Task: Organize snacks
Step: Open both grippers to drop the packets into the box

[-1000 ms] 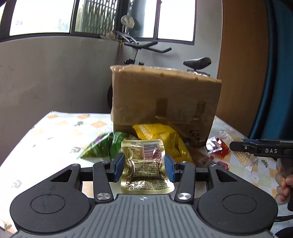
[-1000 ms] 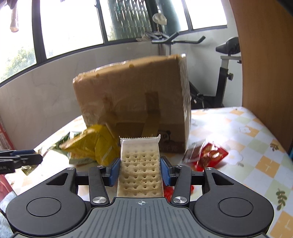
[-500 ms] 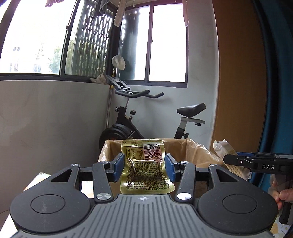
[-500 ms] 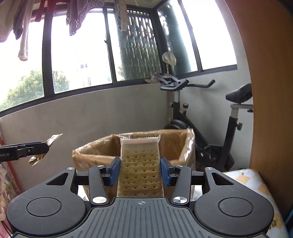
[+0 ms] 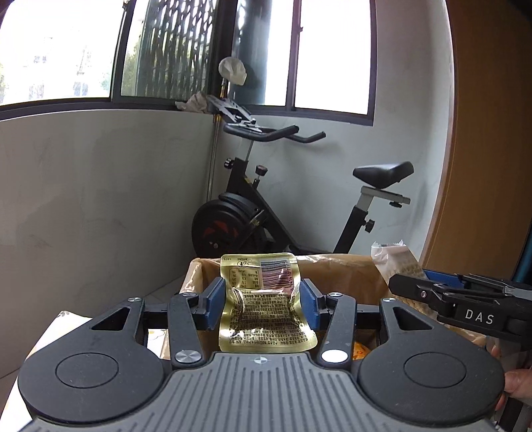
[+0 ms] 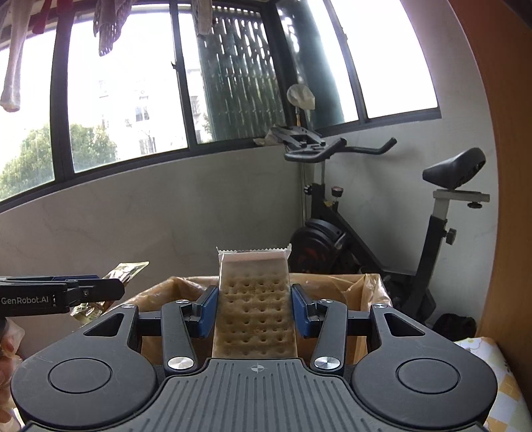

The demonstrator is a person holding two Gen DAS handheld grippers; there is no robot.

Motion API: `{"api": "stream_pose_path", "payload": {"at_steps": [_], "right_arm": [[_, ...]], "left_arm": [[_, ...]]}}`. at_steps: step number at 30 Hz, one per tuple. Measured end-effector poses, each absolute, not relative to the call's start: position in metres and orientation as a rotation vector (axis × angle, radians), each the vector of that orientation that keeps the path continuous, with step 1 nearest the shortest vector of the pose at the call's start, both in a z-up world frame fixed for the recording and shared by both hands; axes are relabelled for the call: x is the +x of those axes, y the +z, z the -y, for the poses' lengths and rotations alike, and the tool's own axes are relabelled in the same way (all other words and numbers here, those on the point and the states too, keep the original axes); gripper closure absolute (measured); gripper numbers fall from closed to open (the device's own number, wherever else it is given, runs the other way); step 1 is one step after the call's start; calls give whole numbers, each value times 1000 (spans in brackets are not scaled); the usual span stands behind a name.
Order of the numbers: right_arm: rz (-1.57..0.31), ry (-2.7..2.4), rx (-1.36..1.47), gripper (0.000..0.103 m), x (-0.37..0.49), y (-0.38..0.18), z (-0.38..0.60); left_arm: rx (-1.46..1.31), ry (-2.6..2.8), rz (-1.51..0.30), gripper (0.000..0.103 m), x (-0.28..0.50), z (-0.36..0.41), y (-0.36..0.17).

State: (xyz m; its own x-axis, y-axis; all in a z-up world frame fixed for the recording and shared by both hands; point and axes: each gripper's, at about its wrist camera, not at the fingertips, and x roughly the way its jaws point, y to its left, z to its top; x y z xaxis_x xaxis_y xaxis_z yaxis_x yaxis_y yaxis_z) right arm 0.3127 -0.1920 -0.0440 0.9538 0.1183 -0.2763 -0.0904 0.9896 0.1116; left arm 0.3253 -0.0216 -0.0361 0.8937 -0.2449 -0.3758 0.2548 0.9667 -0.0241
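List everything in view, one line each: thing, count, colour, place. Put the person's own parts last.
gold pouch: 1, gold with print, between the left gripper's jaws
cracker pack: 1, tan in clear wrap, between the right gripper's jaws
box: 1, brown cardboard, open top, just beyond both grippers
bike: 1, black, on the floor behind the box
tablecloth: 1, white and orange checks, lower right
laundry: several pieces, grey and white, hung above the window
left gripper: 1, black with blue pads, shut on the pouch
right gripper: 1, black with blue pads, shut on the pack
hand: 1, on the right gripper's handle
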Motion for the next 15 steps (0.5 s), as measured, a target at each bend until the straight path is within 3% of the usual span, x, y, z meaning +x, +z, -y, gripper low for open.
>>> {"api": "stream_pose_path", "payload": {"at_steps": [7, 10, 15], "right_arm": [[-383, 72, 107, 59, 317, -68, 193], [-391, 81, 106, 56, 312, -67, 191], [-362, 101, 106, 53, 295, -58, 190]], "left_arm": [[78, -239, -454, 39, 337, 19, -51], [36, -232, -445, 25, 331, 9, -53], [15, -214, -426, 23, 318, -8, -47]]}}
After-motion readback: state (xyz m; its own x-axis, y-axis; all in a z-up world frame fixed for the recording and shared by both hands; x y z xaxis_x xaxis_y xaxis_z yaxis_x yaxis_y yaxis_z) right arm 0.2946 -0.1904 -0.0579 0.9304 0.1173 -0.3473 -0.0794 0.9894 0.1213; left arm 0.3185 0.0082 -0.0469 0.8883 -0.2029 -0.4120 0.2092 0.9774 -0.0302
